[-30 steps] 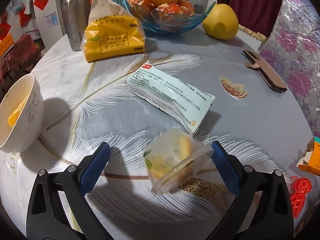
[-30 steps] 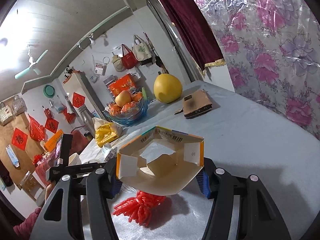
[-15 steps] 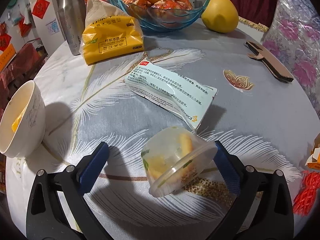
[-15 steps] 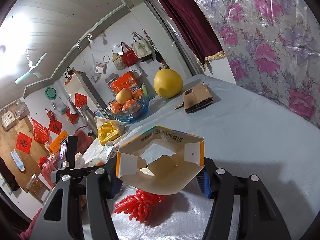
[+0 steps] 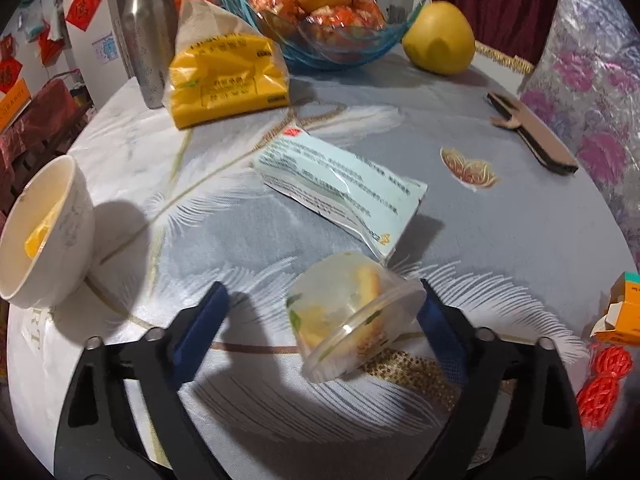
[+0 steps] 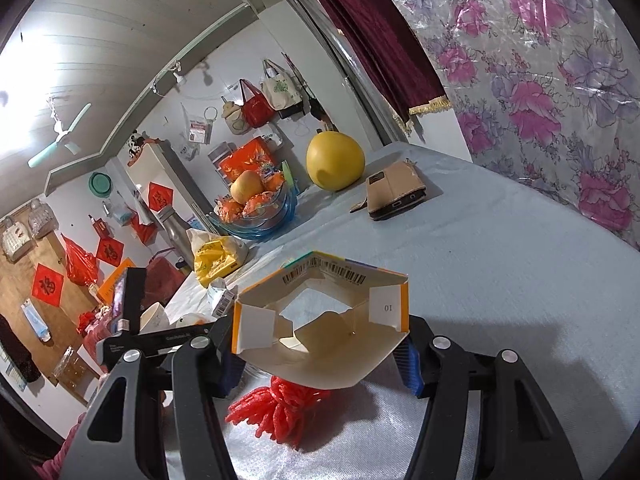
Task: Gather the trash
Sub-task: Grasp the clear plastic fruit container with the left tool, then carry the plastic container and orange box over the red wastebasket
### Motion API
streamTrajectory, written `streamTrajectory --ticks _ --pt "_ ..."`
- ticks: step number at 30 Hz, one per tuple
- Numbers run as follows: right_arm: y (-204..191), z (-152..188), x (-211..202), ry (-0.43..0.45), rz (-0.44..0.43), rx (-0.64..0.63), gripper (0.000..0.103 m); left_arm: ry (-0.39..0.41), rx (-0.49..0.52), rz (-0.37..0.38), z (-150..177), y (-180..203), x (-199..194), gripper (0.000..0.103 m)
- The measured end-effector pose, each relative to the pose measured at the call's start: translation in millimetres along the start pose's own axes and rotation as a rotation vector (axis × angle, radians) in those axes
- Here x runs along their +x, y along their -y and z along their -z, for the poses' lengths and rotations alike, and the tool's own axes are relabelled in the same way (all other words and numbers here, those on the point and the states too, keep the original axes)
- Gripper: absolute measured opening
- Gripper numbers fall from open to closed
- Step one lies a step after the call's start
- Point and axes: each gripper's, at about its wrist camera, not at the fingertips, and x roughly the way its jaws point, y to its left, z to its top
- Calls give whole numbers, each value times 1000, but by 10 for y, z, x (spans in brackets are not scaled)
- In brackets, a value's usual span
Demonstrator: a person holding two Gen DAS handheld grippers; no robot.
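Left hand-held gripper [image 5: 320, 316] (agape) flanks plastic cup [image 5: 352, 318]; right [image 6: 320, 344] clamps carton [image 6: 320, 324].

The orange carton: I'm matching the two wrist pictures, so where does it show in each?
Left wrist view: the orange carton sits at the far right edge, above the red foam netting.
Right wrist view: the carton fills the lower centre, clamped in the right tool.
Shared landmark: the yellow pomelo beside the blue glass fruit bowl.
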Motion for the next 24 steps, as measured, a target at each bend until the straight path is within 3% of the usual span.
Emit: streamTrajectory --ticks 2,4,10,14,24 --pt "2 -2 1 0 2 -1 61 0 11 2 -2 12 5 64" --pt "-2 -4 3 2 10 -5 61 8 21 -20 -1 35 2 54" --pt "-33 9 -60 29 41 -18 60 36 2 45 35 2 -154 54" --pt "-72 45 -207 34 29 -5 60 108 5 93 150 29 -463 54" --pt "-442 21 -822 117 7 -80 60 228 29 142 661 101 -1143 54"
